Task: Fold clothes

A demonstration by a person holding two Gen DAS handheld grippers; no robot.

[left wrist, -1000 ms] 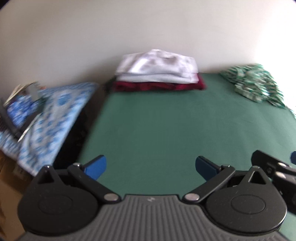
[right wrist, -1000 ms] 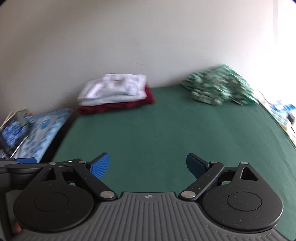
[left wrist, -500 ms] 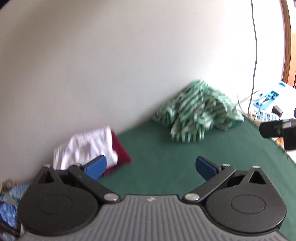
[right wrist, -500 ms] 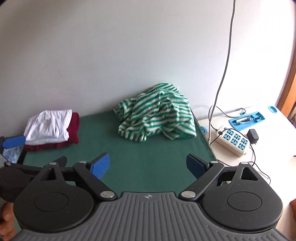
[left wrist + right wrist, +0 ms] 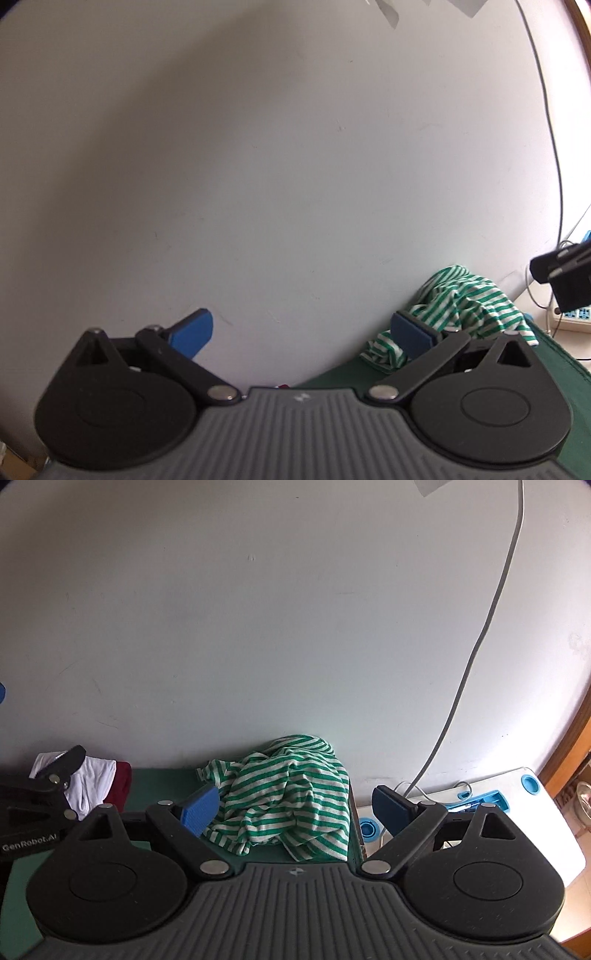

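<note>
Striped shirt (image 5: 291, 797) nearer, before right claw (image 5: 295, 812)

Reading "GenRobot.AI", in white lettering, on the black body of the left gripper (image 5: 33, 812), showing at the left edge of the right wrist view; final letter partly cut off by the gripper in front. Showing a small pale emblem, not legible as text, on the ribbed grey housing of the right gripper (image 5: 295, 810) and likewise on the left gripper's housing in its own view. Showing no other legible text, number or sign in either view.
</note>
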